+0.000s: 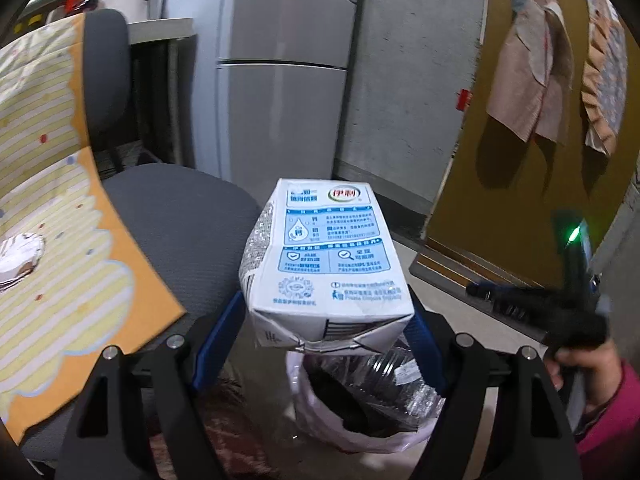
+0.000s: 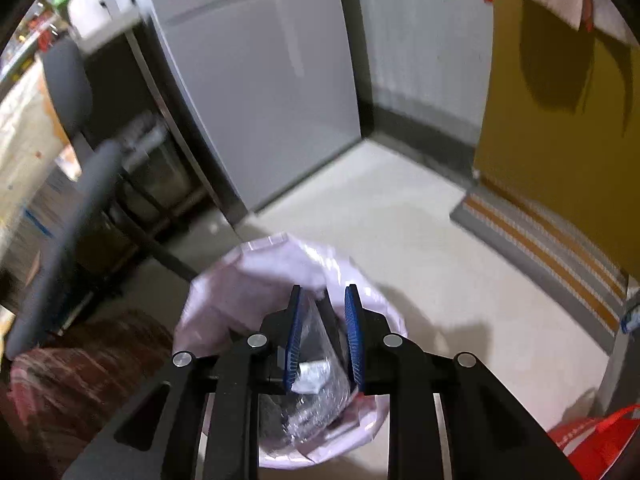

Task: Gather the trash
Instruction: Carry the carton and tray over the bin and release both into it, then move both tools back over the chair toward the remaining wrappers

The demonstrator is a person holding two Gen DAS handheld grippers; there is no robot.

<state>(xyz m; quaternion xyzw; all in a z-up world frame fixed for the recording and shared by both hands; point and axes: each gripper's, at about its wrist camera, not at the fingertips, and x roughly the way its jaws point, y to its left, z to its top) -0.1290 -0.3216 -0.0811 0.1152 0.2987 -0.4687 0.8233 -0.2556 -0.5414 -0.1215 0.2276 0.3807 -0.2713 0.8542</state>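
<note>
Left tongs: the left gripper (image 1: 326,312) clamps a white-and-blue printed milk carton (image 1: 320,256) by its folded base, holding it above the bin, likely ready to drop.
Carton axis: long axis runs forward, away from the camera, top end toward the grey fridge (image 1: 280,60).
Right tongs: the right gripper (image 2: 324,336) hovers narrowly parted and empty over the pink-lined waste bin (image 2: 240,280), where crumpled clear plastic (image 2: 316,384) lies.
Bin: on the floor beside the grey office chair (image 1: 180,208).

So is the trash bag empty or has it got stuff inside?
Not empty: the trash bag already holds crinkly clear plastic.
</note>
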